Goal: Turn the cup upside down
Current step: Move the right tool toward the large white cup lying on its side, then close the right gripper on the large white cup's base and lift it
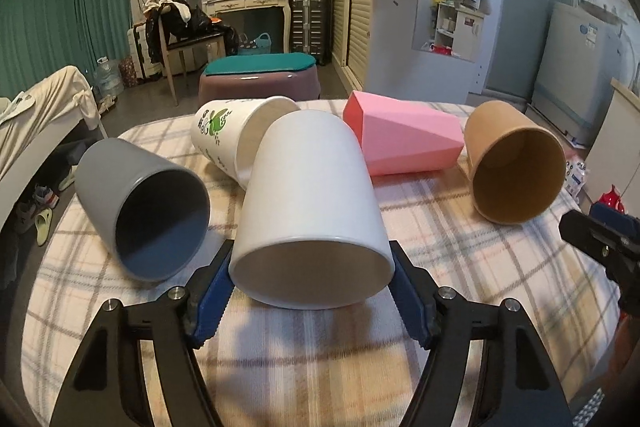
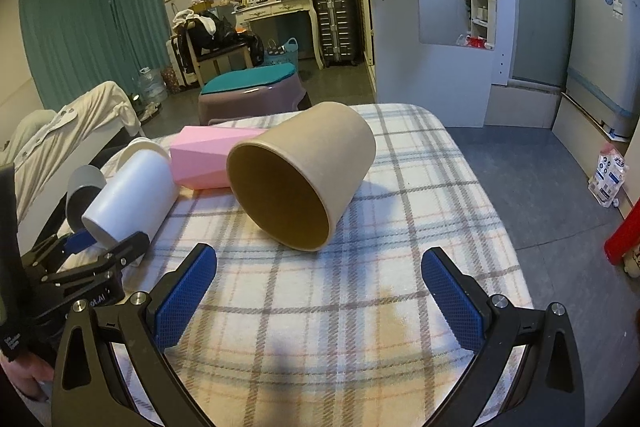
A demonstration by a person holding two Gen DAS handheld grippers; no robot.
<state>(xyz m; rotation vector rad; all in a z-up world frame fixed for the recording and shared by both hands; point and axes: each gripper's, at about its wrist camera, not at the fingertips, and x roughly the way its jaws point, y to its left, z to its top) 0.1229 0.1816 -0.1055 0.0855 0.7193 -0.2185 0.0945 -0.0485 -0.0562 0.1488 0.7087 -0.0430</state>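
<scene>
Several cups lie on their sides on a plaid-covered table (image 1: pixel 460 267). My left gripper (image 1: pixel 312 287) is shut on the plain white cup (image 1: pixel 312 195), its blue pads pressing both sides near the rim; the mouth faces the camera. The same cup shows in the right wrist view (image 2: pixel 132 195), held by the left gripper (image 2: pixel 104 247). My right gripper (image 2: pixel 320 291) is open and empty, just short of the brown paper cup (image 2: pixel 304 179), whose mouth faces it. The brown cup also shows in the left wrist view (image 1: pixel 516 163).
A grey cup (image 1: pixel 140 207), a printed white cup (image 1: pixel 228 135) and a pink faceted cup (image 1: pixel 400 139) lie around the held one. The right gripper (image 1: pixel 600 239) shows at the right edge. The table's far edge drops to a floor with a purple stool (image 1: pixel 260 79).
</scene>
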